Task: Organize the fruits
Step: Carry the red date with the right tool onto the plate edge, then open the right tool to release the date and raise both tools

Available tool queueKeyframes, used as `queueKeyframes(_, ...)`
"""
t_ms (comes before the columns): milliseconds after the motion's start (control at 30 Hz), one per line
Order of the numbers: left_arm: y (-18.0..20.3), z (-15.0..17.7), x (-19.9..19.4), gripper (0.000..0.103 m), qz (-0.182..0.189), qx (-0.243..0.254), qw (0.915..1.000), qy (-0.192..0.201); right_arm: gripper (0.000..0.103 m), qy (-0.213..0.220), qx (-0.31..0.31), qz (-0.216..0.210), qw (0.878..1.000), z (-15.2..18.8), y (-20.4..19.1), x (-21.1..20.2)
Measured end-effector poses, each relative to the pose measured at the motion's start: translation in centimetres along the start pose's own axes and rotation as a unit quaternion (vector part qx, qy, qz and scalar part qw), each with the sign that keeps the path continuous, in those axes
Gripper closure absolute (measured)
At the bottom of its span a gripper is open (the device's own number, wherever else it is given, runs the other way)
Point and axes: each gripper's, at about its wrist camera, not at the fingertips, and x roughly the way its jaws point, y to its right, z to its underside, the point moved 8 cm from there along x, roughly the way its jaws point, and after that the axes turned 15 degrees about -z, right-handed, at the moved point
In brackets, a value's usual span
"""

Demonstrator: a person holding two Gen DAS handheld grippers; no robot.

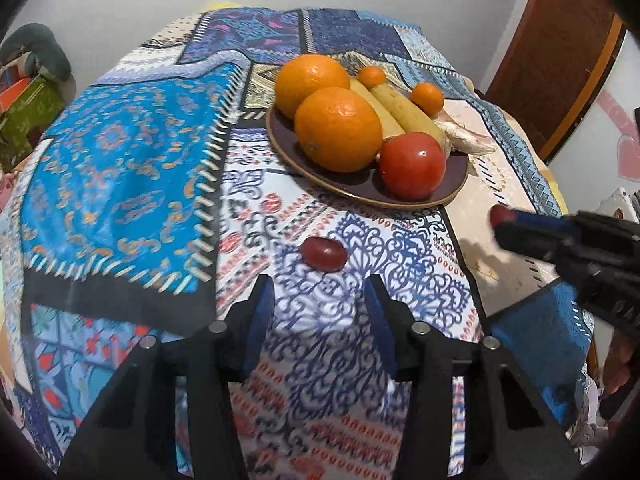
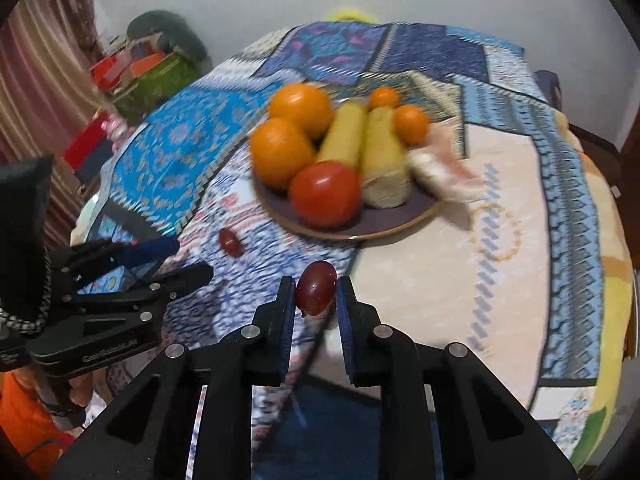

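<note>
While the right wrist view shows the right gripper (image 2: 316,292) clamped on 1 red grape (image 2: 315,288), the left wrist view shows the left gripper (image 1: 320,292) with jaws apart just short of a second grape (image 1: 324,254) lying on the patterned cloth (image 1: 120,184), near the fruit plate (image 1: 452,184). Lettering on the left gripper's body is too blurred to read.

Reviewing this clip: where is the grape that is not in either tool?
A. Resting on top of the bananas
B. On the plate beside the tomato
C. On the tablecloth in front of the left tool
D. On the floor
C: the loose grape lies on the patterned tablecloth, short of the plate, just ahead of the left tool.
</note>
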Motion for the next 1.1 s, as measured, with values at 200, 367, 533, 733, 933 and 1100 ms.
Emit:
queueKeyframes(200, 0.5, -0.7, 1.8, 0.062, -0.012, 0.001, 0.9999, -0.008, 0.084, 0.015, 0.01, 0.014, 1.0, -0.5, 2.7, -1.3)
queueKeyframes(367, 0.8, -0.9, 1.9, 0.076, -0.019, 0.0, 0.9998, -0.003, 0.084, 0.02, 0.02, 0.011, 1.0, -0.7, 3.7, -1.2)
queueKeyframes(533, 0.9, -0.9, 1.1, 0.076, -0.021, 0.001, 0.9998, 0.002, 0.084, 0.026, 0.018, 0.004, 0.999, -0.9, 3.7, -1.3)
queueKeyframes(733, 1.6, -3.0, -0.6, 0.076, -0.01, -0.001, 0.9995, 0.029, 0.084, 0.033, 0.014, 0.002, 0.999, -1.9, 3.8, -1.0)
queueKeyframes(933, 2.5, -4.9, -0.6, 0.076, -0.002, -0.001, 0.9992, 0.041, 0.084, 0.039, -0.011, 0.008, 0.999, -3.7, 3.5, -0.8)
queueKeyframes(1100, 2.9, -5.2, 0.6, 0.076, 0.004, -0.004, 0.9995, 0.032, 0.084, 0.032, -0.014, 0.012, 0.999, -4.1, 4.1, 0.5)
